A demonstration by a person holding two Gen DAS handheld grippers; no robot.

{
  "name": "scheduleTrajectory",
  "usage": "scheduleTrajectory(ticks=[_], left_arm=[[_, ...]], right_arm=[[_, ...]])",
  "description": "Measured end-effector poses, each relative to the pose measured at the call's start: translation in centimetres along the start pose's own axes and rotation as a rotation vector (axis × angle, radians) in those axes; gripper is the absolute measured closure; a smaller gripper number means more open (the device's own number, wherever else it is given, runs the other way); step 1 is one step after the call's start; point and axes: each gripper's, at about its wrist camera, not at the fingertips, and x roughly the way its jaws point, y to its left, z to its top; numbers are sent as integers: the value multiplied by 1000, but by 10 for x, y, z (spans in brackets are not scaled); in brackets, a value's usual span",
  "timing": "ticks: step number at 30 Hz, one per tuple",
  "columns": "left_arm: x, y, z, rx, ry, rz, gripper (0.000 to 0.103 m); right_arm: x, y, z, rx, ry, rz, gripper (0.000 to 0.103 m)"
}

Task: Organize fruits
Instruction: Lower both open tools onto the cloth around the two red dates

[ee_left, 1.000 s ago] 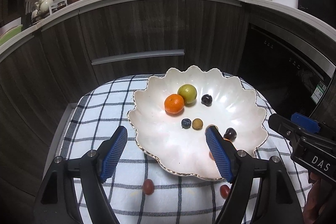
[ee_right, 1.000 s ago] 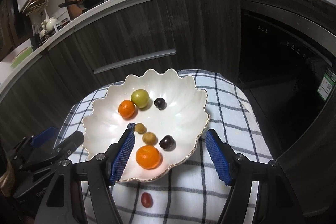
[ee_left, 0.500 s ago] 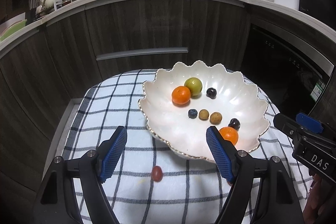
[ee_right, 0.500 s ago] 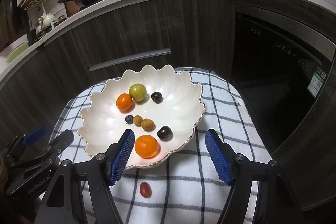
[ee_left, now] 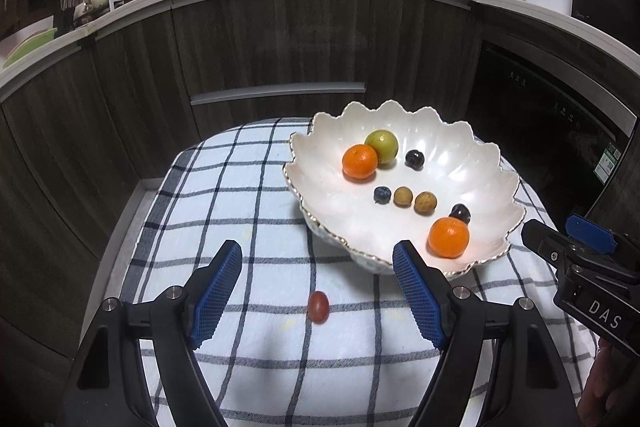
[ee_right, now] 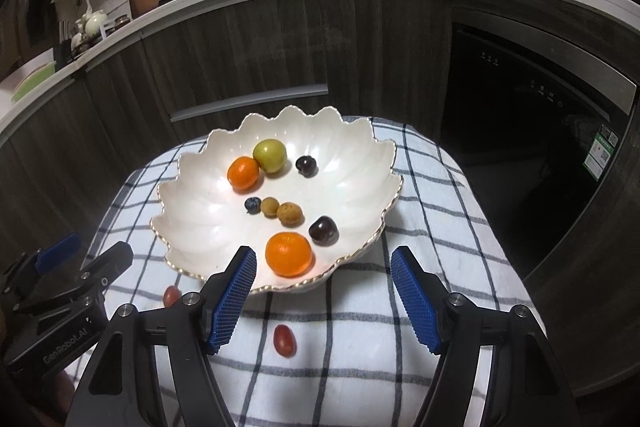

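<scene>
Above the checked cloth (ee_left: pixel 256 211) both grippers tilt downward, jaws apart

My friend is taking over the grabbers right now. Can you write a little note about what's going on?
Left gripper: open, holding nothing.
Right gripper: open, holding nothing.
Bowl on the checked cloth holds two oranges, a green fruit, a blueberry, two brown fruits and two dark ones.
Left to do: two small red fruits lie on the cloth, one between the left fingers, another near the right gripper.
</scene>
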Motion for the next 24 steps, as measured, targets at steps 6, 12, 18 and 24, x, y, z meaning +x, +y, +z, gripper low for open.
scheduleTrajectory(ticks=[6,12,18,24], left_arm=[[3,4,-9,4,-1,9,25],[7,9,-19,5,7,15,26],[14,14,-30,-2,26,15,25],[20,13,-38,3,44,-2,25]], right_arm=[[0,7,-9,-25,-13,-19,32],[0,12,-18,-38,-26,-33,32],[7,16,-28,-54,-11,-71,32],[14,18,-38,-59,6,-72,32]])
